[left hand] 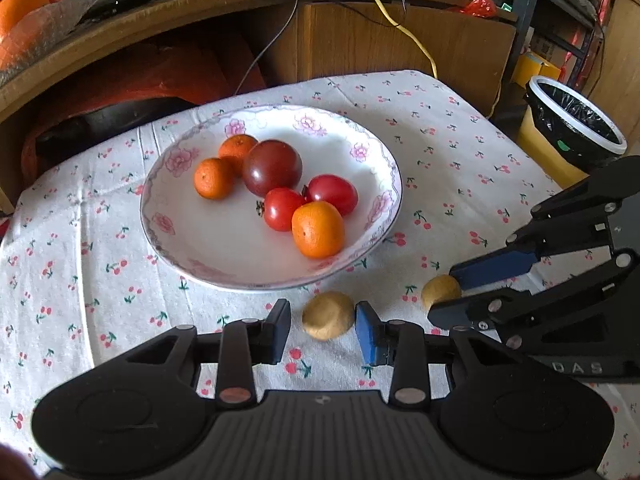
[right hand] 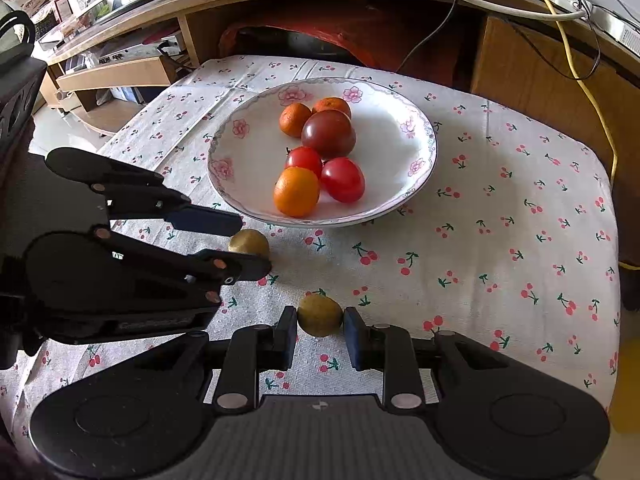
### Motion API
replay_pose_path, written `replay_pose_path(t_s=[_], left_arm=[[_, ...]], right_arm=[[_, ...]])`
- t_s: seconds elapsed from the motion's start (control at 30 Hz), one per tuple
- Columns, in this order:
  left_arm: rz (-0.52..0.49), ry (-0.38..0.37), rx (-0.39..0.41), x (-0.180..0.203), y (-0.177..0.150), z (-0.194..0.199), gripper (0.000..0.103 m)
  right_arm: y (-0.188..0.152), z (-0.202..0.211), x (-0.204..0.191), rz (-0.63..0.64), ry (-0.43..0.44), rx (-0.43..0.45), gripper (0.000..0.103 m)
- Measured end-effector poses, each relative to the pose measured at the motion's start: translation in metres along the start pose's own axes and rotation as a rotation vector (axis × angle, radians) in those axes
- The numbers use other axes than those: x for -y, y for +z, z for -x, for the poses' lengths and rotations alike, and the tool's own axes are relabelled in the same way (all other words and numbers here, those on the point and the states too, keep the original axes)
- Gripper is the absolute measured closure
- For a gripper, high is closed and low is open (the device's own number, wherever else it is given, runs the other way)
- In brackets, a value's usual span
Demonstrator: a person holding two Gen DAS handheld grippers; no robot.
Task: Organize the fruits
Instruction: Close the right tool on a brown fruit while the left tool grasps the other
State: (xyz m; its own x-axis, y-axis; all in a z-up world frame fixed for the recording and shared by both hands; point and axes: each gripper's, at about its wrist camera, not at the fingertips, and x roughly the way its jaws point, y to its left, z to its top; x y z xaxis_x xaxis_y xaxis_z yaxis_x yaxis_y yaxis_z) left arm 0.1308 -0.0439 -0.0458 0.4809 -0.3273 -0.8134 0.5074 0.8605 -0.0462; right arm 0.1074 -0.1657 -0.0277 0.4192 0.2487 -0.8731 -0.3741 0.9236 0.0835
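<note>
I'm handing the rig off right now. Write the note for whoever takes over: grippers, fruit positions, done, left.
Left gripper: jaws around a tan round fruit on the tablecloth; the right pad touches it, a gap remains on the left, so not clamped.
Right gripper: jaws flank the second tan fruit, pads at or near contact; grip not certain.
Done: three oranges, two red tomatoes and the dark tomato lie in the floral plate.
Left: close on both tan fruits, lift them and set them in the plate.
</note>
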Motion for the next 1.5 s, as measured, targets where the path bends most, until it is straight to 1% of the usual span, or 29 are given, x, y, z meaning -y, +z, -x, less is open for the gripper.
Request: replay_pose_path(t_s=[0.13, 0.23, 0.57, 0.77, 0.8, 0.97, 1.1, 1.2, 1.33, 1.5], left_arm=[[-0.01, -0.004, -0.006, 0.003, 0.0, -0.001, 0.064], [-0.033, 0.007, -0.009, 0.007, -0.001, 0.0, 0.066], [-0.049, -0.004, -0.008, 0.007, -0.007, 0.017, 0.066], [-0.025, -0.001, 0.012, 0.004, 0.0, 0.013, 0.066], [-0.023, 0.007, 0.007, 0.004, 0.001, 0.011, 0.066], [-0.028, -0.008, -0.01, 0.007, -0.002, 0.002, 0.062], [-0.015, -0.013, -0.008, 0.008, -0.002, -0.002, 0.062], [-0.029, -0.006, -0.008, 0.011, -0.004, -0.001, 0.062], [-0.024, -0.005, -0.012, 0.011, -0.004, 0.0, 0.066], [-0.042, 0.005, -0.019, 0.013, -0.005, 0.003, 0.066]], right_arm=[[0.001, 0.0, 0.0, 0.004, 0.001, 0.0, 0.082], [0.0, 0.0, -0.001, 0.012, 0.003, -0.003, 0.082], [0.0, 0.0, -0.002, 0.027, -0.002, -0.009, 0.082], [0.002, 0.0, -0.004, 0.028, -0.004, -0.001, 0.082], [0.002, 0.0, -0.004, 0.028, -0.004, -0.001, 0.082], [0.002, 0.0, -0.002, 0.016, -0.001, -0.007, 0.082], [0.001, 0.0, 0.0, 0.014, -0.007, -0.006, 0.081], [0.0, 0.001, 0.0, 0.016, -0.008, -0.006, 0.081], [-0.001, 0.0, 0.0, 0.02, -0.008, -0.007, 0.081], [-0.001, 0.001, -0.001, 0.036, -0.014, -0.006, 0.082]])
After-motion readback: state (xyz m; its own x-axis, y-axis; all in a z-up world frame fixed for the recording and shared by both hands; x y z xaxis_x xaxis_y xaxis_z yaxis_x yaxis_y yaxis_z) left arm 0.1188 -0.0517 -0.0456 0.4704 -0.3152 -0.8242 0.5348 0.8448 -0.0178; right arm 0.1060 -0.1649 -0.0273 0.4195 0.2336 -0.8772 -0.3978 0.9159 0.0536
